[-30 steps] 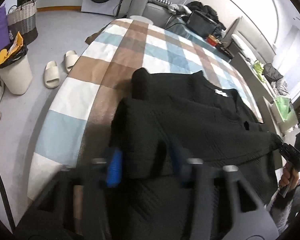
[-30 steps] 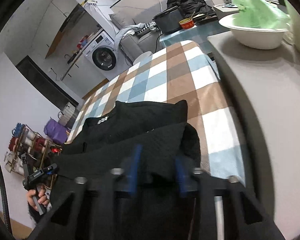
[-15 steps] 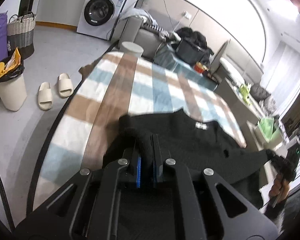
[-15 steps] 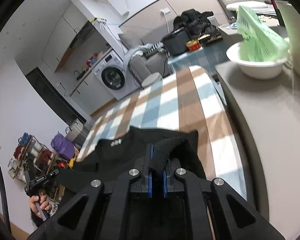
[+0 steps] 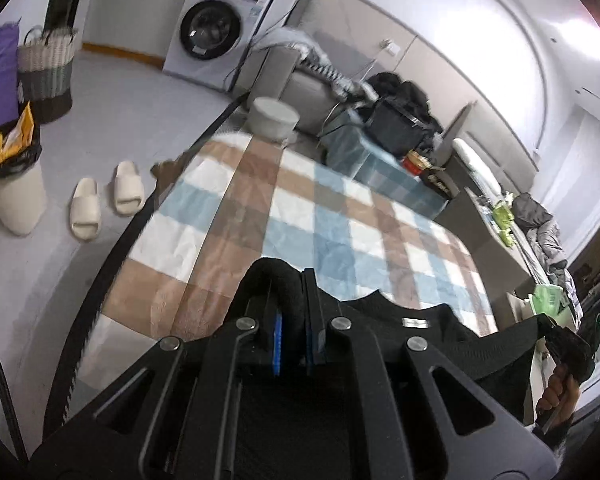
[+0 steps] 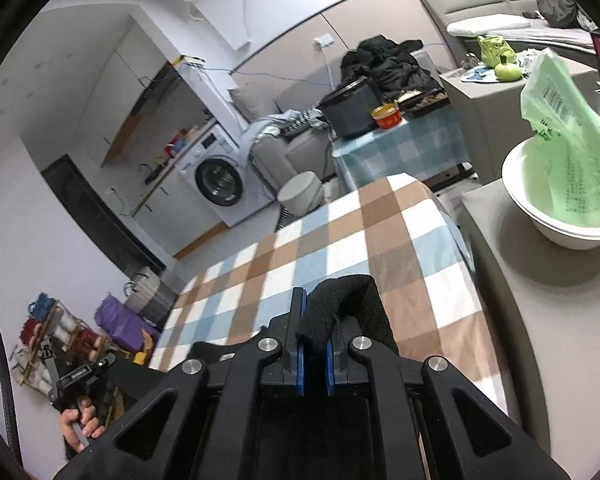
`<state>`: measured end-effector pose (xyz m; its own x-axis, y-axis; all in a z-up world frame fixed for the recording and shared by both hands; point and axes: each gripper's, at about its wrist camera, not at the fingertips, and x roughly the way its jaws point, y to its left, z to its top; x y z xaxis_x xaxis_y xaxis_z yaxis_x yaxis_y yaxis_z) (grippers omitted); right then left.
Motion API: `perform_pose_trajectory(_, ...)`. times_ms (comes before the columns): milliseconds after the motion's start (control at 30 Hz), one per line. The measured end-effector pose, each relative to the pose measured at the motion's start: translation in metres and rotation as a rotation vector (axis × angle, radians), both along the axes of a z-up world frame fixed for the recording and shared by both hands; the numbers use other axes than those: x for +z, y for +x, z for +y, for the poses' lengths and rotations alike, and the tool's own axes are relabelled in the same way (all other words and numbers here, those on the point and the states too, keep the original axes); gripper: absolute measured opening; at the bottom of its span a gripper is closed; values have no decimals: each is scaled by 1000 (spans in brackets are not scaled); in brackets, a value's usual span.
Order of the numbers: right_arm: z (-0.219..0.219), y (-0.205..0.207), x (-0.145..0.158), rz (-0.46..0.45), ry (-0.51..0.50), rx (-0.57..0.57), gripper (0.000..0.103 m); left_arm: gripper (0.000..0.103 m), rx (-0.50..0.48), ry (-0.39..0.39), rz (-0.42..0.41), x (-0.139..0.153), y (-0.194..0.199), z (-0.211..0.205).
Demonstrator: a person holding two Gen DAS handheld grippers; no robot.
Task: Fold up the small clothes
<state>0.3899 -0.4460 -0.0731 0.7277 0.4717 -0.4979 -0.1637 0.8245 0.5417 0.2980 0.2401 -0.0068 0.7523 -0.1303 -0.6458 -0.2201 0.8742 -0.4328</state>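
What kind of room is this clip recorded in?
Most likely a small lived-in flat, one studio-like room: a washing machine by the kitchen counter, a sofa heaped with clothes, slippers on the floor, and a bed at the far wall.

A lived-in home is shown: a washing machine [image 5: 210,36] is seen beside a grey sofa [image 6: 296,148], slippers [image 5: 104,198] are left on the floor, and a checked blanket [image 5: 300,216] is spread.
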Motion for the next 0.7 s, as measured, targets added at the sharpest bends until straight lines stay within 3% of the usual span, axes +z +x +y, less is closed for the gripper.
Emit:
perform_pose_trajectory(333, -9, 18, -56, 144, -20, -26, 7, 5, 6, -33, 100, -56, 16, 10)
perform_pose_trajectory(600, -7, 22, -50, 125, -9, -35, 7, 5, 9, -34, 83, -57, 21, 12)
perform_pose_trajectory(700, -7, 25, -50, 135, -5, -43, 7, 5, -1, -21, 117, -65, 27, 14)
